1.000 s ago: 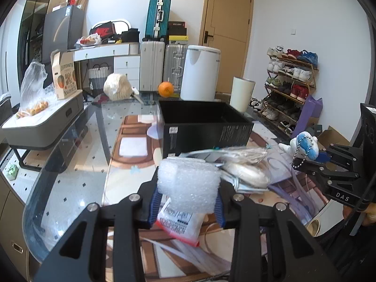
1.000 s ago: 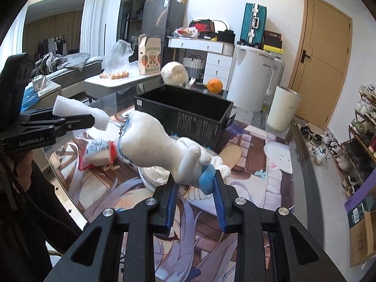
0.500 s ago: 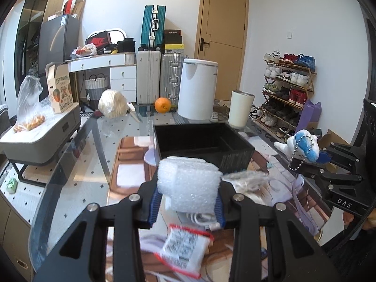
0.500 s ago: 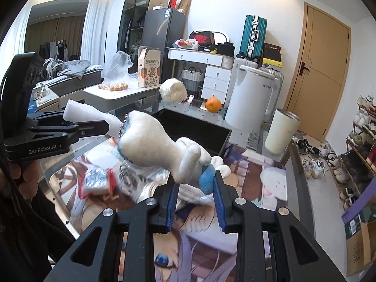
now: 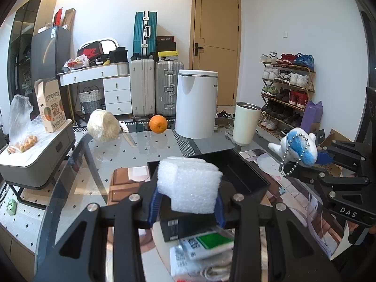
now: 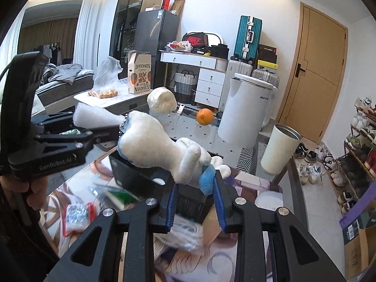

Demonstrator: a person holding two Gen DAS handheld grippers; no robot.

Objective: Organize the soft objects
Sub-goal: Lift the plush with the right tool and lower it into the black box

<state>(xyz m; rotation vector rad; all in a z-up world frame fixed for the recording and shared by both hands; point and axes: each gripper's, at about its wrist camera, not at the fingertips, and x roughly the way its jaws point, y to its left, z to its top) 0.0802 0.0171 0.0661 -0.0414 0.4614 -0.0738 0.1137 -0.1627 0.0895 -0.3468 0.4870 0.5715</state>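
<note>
The left gripper (image 5: 186, 203) was clenched on a white foam block (image 5: 189, 184), which stood up between its blue pads at lower centre of the left wrist view. Just beyond the block lay an open black box (image 5: 244, 176) on the glass surface (image 5: 150, 148). Below the block, at the bottom of the frame, lay a white packet (image 5: 202, 249) with a green label.

The right gripper (image 6: 195, 203) was clenched on a white and blue plush toy (image 6: 162, 148), pinched at its blue end so that the white body reached up and to the left, above the box (image 6: 138, 176). A bead chain (image 6: 123, 125) hung at the toy's far end. In the left wrist view the toy (image 5: 297, 146) showed at mid right, off the surface, with the right gripper (image 5: 325, 158) beside it. In the right wrist view the left gripper (image 6: 112, 127) came in from the left with the foam (image 6: 94, 117), its handle held by a hand (image 6: 21, 192) at the left edge.

Farther back on the surface sat an orange (image 5: 158, 123), a pale round bundle (image 5: 103, 125) and a knife (image 5: 127, 135). Behind them stood a white bin (image 5: 196, 103), suitcases (image 5: 144, 35), a door (image 5: 215, 44) and, at right, a shoe rack (image 5: 285, 89).
</note>
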